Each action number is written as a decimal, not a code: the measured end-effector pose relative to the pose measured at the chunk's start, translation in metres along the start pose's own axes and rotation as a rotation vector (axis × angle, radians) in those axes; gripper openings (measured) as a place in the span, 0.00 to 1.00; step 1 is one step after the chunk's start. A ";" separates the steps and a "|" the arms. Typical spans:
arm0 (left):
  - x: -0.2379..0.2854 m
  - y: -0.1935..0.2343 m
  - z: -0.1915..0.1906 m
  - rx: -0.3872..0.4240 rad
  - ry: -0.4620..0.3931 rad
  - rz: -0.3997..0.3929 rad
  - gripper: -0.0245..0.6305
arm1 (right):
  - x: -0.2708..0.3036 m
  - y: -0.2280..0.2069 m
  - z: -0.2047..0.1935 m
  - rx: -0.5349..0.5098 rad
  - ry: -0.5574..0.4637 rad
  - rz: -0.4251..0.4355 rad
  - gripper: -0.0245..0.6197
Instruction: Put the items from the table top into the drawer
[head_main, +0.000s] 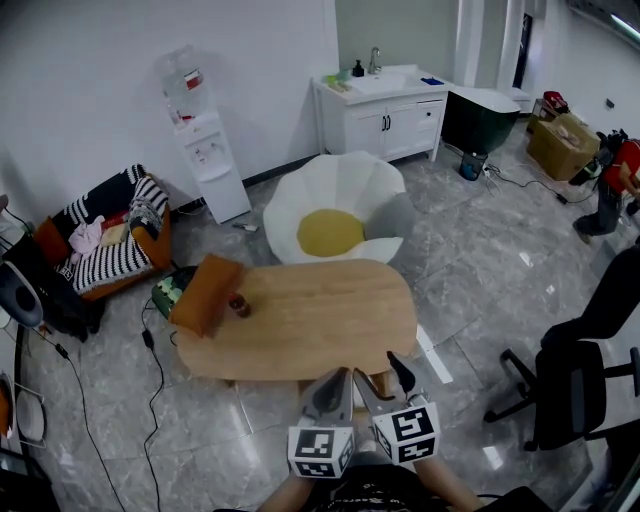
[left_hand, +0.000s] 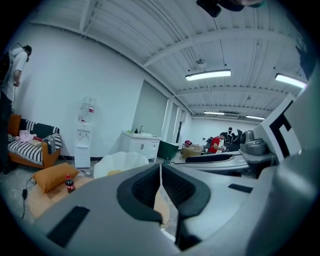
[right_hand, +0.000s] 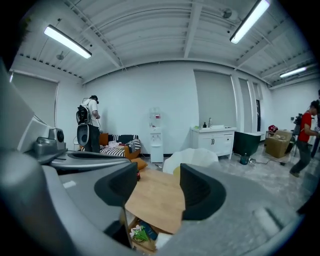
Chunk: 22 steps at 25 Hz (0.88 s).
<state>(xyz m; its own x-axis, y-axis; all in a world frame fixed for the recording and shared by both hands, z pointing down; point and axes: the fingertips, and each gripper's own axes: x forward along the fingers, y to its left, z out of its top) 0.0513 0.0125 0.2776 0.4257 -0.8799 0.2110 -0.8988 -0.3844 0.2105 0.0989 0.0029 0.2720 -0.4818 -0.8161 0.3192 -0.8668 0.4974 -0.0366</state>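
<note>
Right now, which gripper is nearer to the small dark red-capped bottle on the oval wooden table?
Left. The left gripper hovers at the near edge of the table, toward the bottle; the right gripper is beside it, farther.

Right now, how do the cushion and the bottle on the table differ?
The cushion is large and orange; the bottle is small and dark with a red cap. The cushion lies flat, while the bottle stands upright. The cushion seems to reach past the table's edge; the bottle stands fully on the top. Both sit side by side at the table's left end in the head view.
</note>
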 end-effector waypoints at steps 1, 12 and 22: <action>0.000 -0.001 0.001 0.002 -0.004 0.003 0.07 | -0.002 0.000 0.003 -0.005 -0.006 -0.001 0.44; -0.003 -0.011 0.017 -0.006 -0.040 0.013 0.07 | -0.010 0.004 0.017 -0.035 -0.050 0.012 0.31; -0.006 -0.007 0.017 0.000 -0.048 0.016 0.07 | -0.007 0.021 0.020 -0.029 -0.067 0.063 0.18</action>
<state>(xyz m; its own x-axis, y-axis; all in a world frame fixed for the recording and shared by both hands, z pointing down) 0.0535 0.0160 0.2581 0.4059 -0.8984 0.1679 -0.9054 -0.3702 0.2079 0.0814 0.0135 0.2498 -0.5434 -0.8004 0.2533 -0.8310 0.5557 -0.0266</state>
